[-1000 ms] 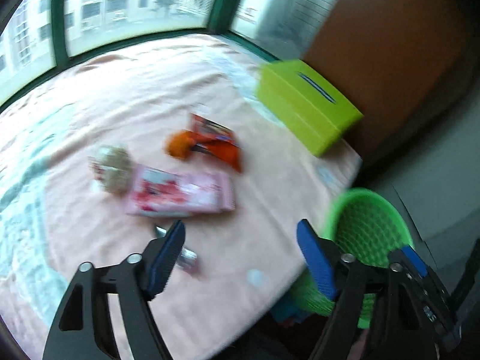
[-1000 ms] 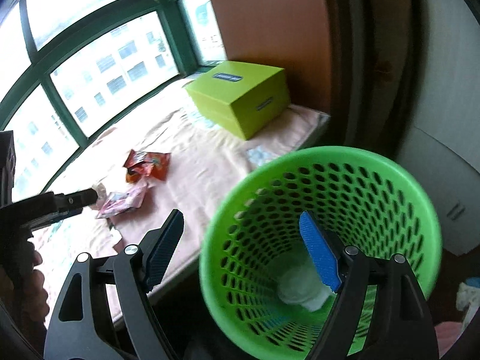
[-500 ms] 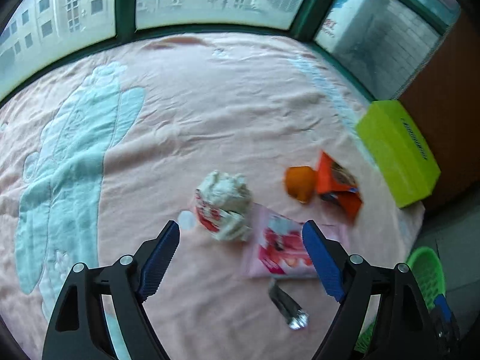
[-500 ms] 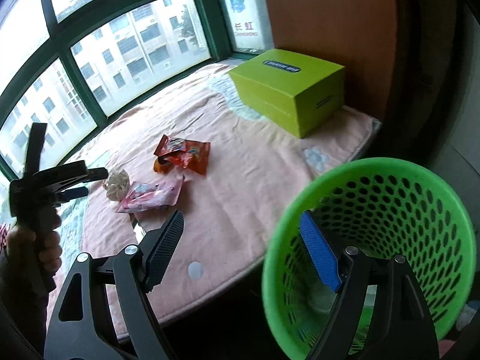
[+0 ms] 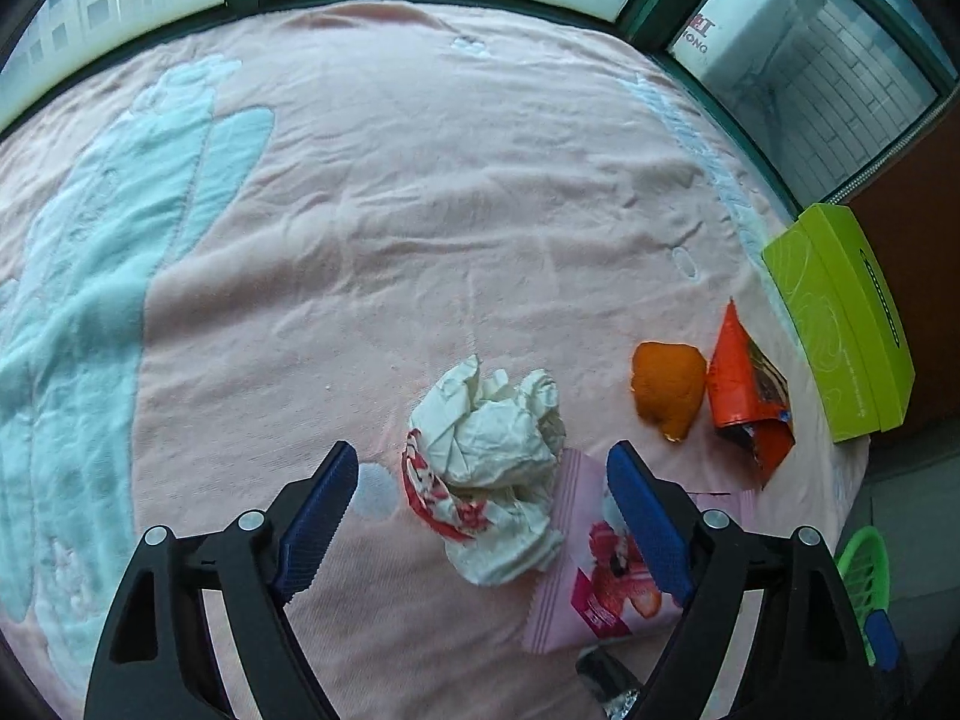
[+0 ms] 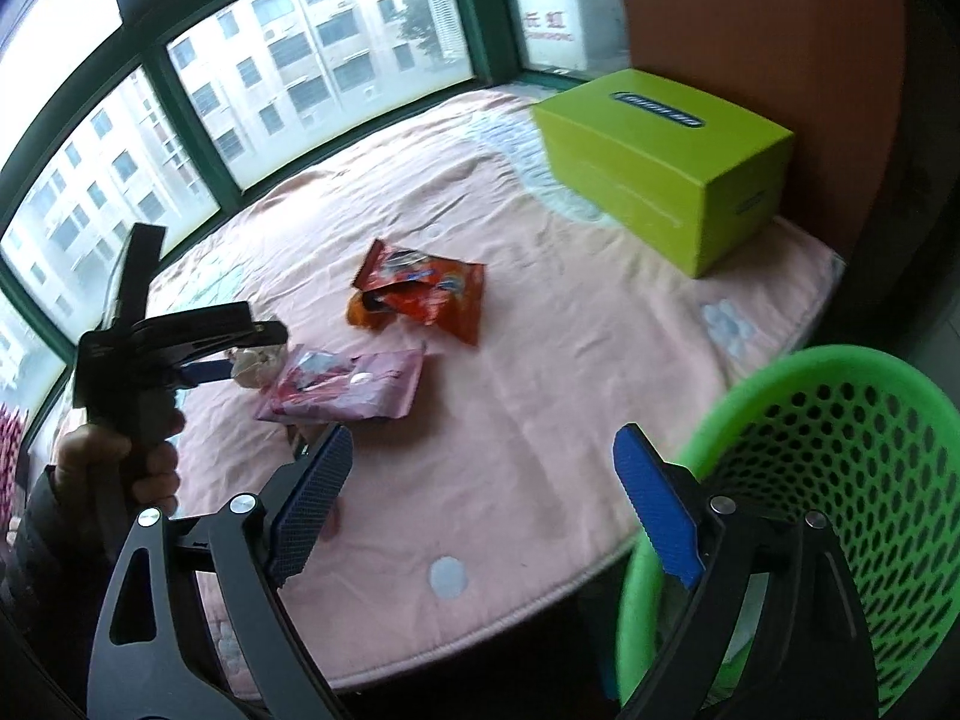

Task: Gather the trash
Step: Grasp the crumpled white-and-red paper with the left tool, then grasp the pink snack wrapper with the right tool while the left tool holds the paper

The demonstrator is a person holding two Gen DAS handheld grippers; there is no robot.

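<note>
A crumpled white paper wad (image 5: 489, 420) with a red-printed edge lies on the pink blanket (image 5: 420, 180). My left gripper (image 5: 480, 516) is open, its blue pads on either side of the wad, just above it. A pink snack wrapper (image 5: 585, 588) lies partly under the wad. Orange peel (image 5: 669, 387) and an orange snack bag (image 5: 747, 396) lie to the right. A silver foil scrap (image 5: 606, 681) shows at the bottom edge. My right gripper (image 6: 480, 516) is open and empty, beside the green mesh bin (image 6: 840, 480). The right wrist view shows the left gripper (image 6: 234, 366) at the wad (image 6: 255, 363).
A lime-green box (image 6: 666, 162) stands at the blanket's far right by a brown wall. Green-framed windows (image 6: 300, 78) run along the back. The bin stands on the floor below the blanket's front edge (image 6: 540, 594). A person's hand (image 6: 120, 456) holds the left gripper.
The left gripper swung from the bin side to over the blanket and came down close around the paper wad. The right gripper pulled back from above the bin toward the blanket edge.
</note>
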